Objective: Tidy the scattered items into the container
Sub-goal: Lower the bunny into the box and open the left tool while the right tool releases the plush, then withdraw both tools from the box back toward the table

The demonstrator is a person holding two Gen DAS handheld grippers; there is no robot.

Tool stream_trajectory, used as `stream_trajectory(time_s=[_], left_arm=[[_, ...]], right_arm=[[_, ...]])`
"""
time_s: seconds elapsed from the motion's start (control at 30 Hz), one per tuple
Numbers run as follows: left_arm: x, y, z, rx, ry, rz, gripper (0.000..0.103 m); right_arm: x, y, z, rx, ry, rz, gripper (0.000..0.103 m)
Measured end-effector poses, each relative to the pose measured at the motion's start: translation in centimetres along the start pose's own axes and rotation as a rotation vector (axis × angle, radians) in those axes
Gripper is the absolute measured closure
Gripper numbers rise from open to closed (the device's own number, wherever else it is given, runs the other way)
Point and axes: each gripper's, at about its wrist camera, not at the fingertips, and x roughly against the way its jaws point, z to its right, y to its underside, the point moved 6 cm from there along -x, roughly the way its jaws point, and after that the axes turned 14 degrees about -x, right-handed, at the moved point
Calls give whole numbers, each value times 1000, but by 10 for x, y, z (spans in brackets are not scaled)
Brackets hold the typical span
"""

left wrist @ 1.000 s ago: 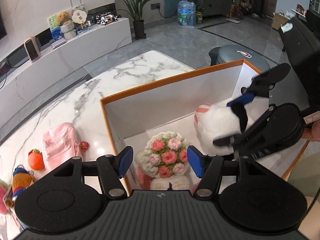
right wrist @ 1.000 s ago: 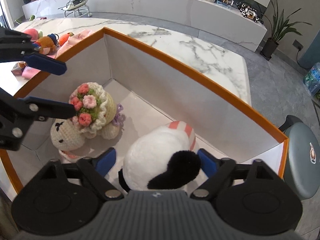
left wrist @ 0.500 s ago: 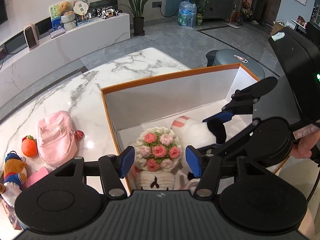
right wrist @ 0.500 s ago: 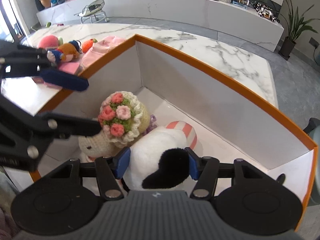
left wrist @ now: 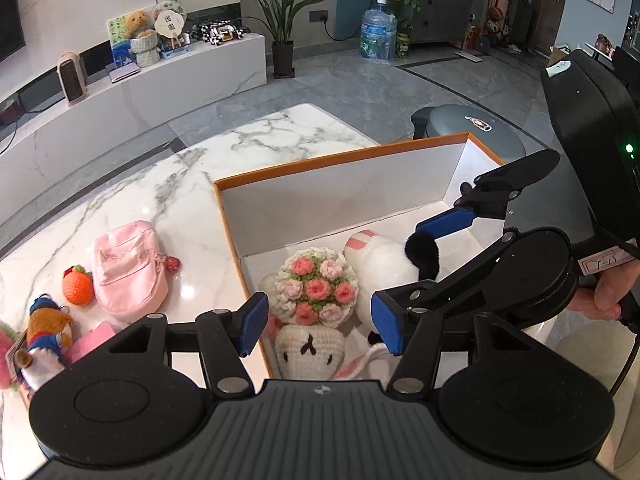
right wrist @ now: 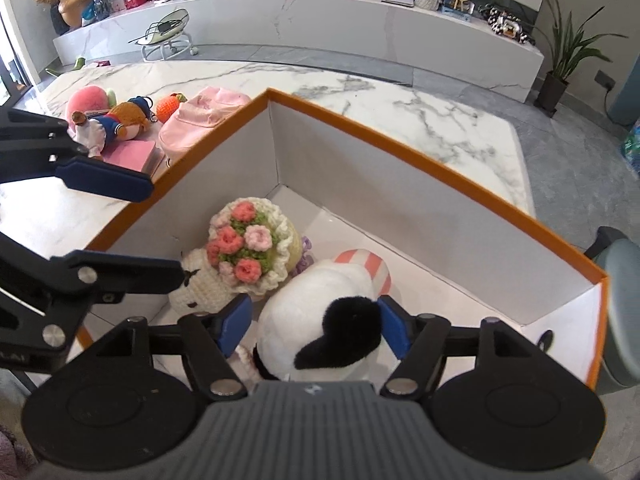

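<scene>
Two plush toys are sitting inside the orange-rimmed white box (right wrist: 420,160) on the marble table (left wrist: 208,184): a crocheted bunny with a flower bouquet (right wrist: 248,244) near the box's left wall, and a white plush with black ear (right wrist: 320,320) just beside it. The right gripper (right wrist: 316,326) is flanking the white plush with its blue pads spread, not visibly pressing it. The left gripper (left wrist: 318,318) is hovering over the box's left edge, jaws released and holding nothing. Toward the table's left edge are lying a pink pouch (left wrist: 128,268), an orange crocheted fruit (left wrist: 78,288) and a bear doll (left wrist: 46,330).
</scene>
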Motion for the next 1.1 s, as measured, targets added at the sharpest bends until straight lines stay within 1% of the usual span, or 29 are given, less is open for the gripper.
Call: stream_trajectory(time_s=[0.07, 0.33, 0.63, 0.9, 1.1], left_arm=[[10, 1, 1, 3, -7, 6, 36], [57, 7, 8, 11, -54, 54, 36], [110, 23, 13, 30, -108, 116, 36], [150, 51, -1, 99, -159, 176, 36], [176, 83, -22, 179, -204, 204, 36]], right_arm=[[9, 0, -4, 9, 14, 12, 31], [57, 8, -24, 24, 23, 78, 29], [112, 26, -62, 35, 10, 158, 28], [143, 39, -107, 19, -7, 214, 28], [157, 47, -147, 24, 12, 263, 28]])
